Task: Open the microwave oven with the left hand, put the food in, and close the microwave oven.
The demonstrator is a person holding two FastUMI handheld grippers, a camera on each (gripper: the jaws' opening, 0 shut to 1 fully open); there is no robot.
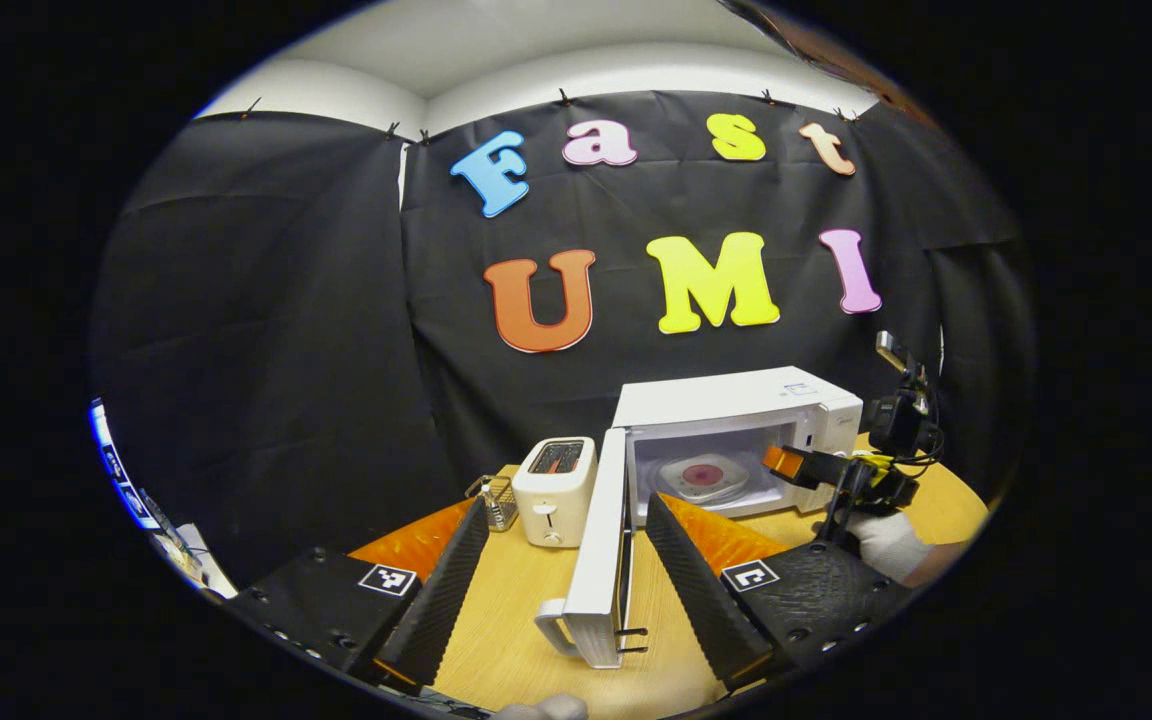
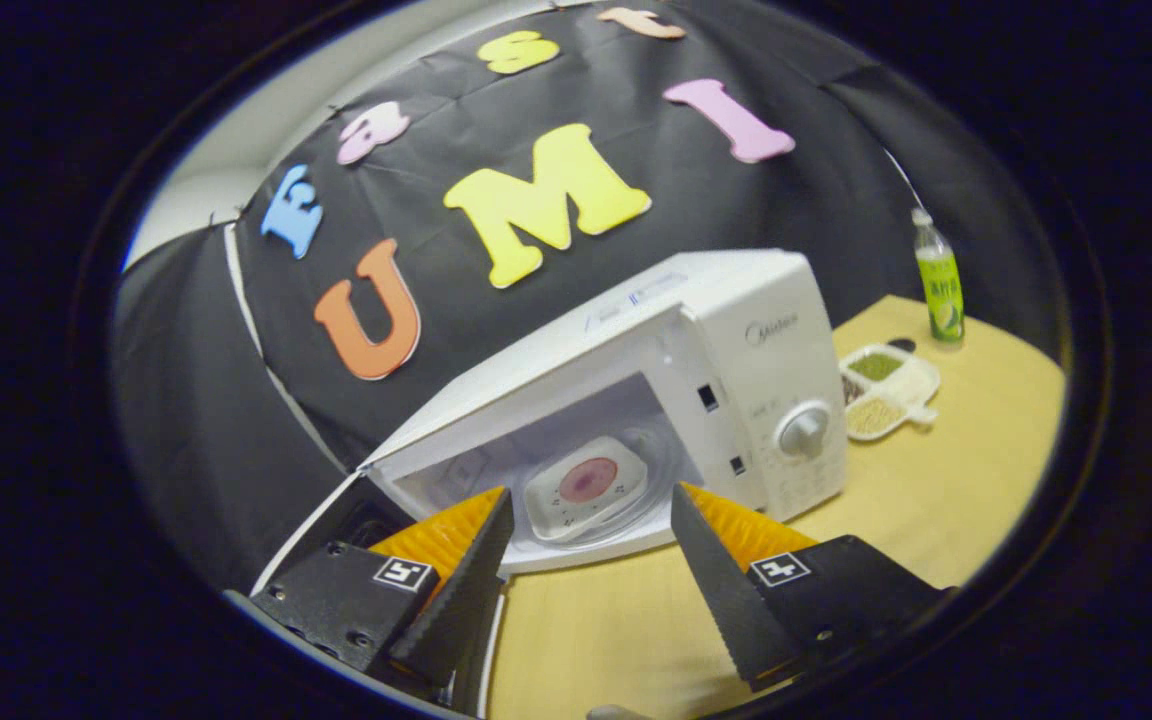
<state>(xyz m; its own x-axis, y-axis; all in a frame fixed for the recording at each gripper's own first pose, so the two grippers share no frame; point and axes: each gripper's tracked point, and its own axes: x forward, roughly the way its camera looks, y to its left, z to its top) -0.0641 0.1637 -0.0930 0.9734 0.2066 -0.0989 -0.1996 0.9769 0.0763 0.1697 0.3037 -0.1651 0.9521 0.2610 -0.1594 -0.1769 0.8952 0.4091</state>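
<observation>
The microwave (image 1: 736, 420) stood on the wooden bench (image 1: 506, 610) with its door (image 1: 601, 545) swung wide open toward the camera in the left gripper view. The food, a white tray (image 2: 586, 487) with a reddish round centre, lay inside the oven on the glass plate. The left tongs (image 1: 566, 575) were spread wide and held nothing, with the edge of the open door standing between the fingers but touching neither. The right tongs (image 2: 591, 560) were also spread and empty, just in front of the oven's mouth, the tray seen between them. A white toaster (image 1: 556, 490) stood just left of the door. To the right of the microwave lay a divided dish (image 2: 881, 390) and a green bottle (image 2: 939, 280).
</observation>
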